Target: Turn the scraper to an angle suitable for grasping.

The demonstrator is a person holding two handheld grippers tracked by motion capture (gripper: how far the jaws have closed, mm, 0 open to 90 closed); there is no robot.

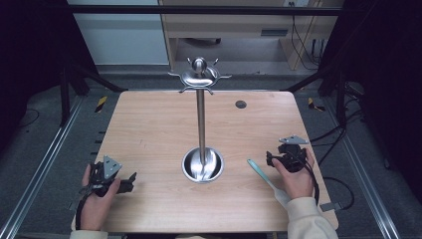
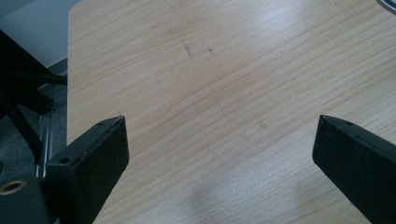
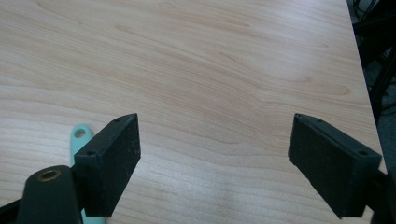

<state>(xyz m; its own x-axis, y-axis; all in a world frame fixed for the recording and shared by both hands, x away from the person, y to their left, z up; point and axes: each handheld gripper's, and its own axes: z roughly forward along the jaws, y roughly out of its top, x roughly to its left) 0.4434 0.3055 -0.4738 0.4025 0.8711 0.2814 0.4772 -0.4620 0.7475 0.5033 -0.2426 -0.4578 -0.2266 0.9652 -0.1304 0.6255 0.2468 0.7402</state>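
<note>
right gripper [image 1: 271, 159] jaws apart, empty | teal spatula [image 1: 266, 179] lay untouched near table [image 1: 149, 124] right edge | stand [image 1: 201, 119] hooks bare | hanging not started

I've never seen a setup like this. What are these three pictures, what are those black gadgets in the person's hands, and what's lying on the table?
There is no machine here: a person holds black tongs in each hand, the left tongs and the right tongs. The high view looks down on the wooden table from above the person's side. The other two pictures come from small cameras riding on the tongs, so you see two black jaws rising from the bottom, standing wide apart over bare wood. On the table stands a metal stand, a pole with hooks on top and a round dish base. A pale green utensil lies beside the right hand; its holed handle tip peeks in by the right tongs. Nothing is held.
</note>
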